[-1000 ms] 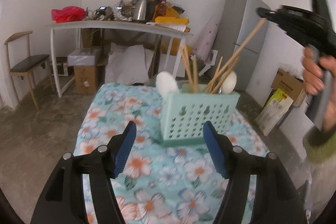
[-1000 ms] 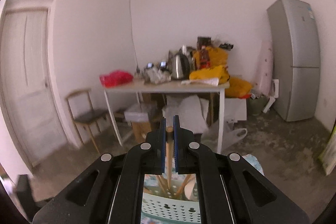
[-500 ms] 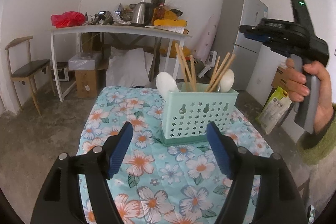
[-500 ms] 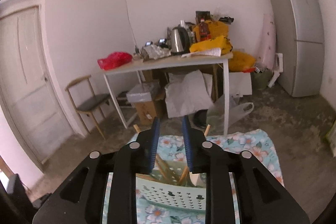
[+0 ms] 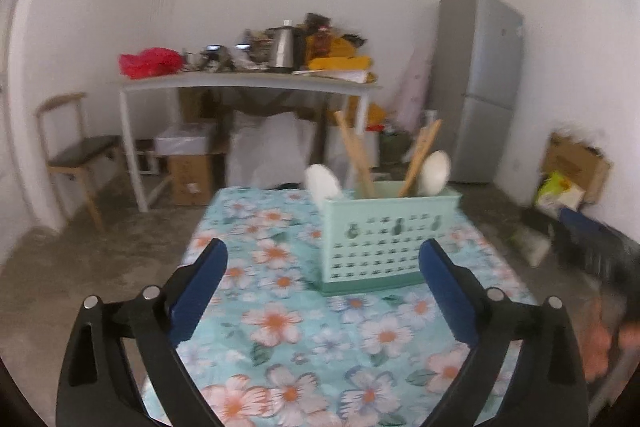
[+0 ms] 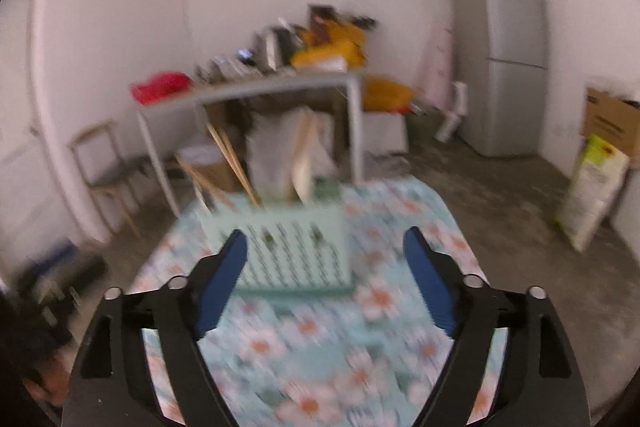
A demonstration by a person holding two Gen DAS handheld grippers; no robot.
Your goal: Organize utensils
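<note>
Basket loaded, both of your grippers empty

The basket [image 5: 390, 239] stands on the flowered desk [image 5: 280, 327], chopsticks [image 5: 354, 155] leaning inside. Your left gripper [image 5: 323, 291] and right gripper [image 6: 325, 277], jaws just opened wide, hold nothing; a careless sweep could tip it.

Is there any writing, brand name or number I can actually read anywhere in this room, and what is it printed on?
None can be read.
Fridge: a small blue sticker near its top corner, too small to read.
Cardboard box by the right wall: faint dark print, too blurred.
Yellow-green bag leaning beside it: coloured print, blurred.
Mint basket: only punched star holes, no lettering.
</note>
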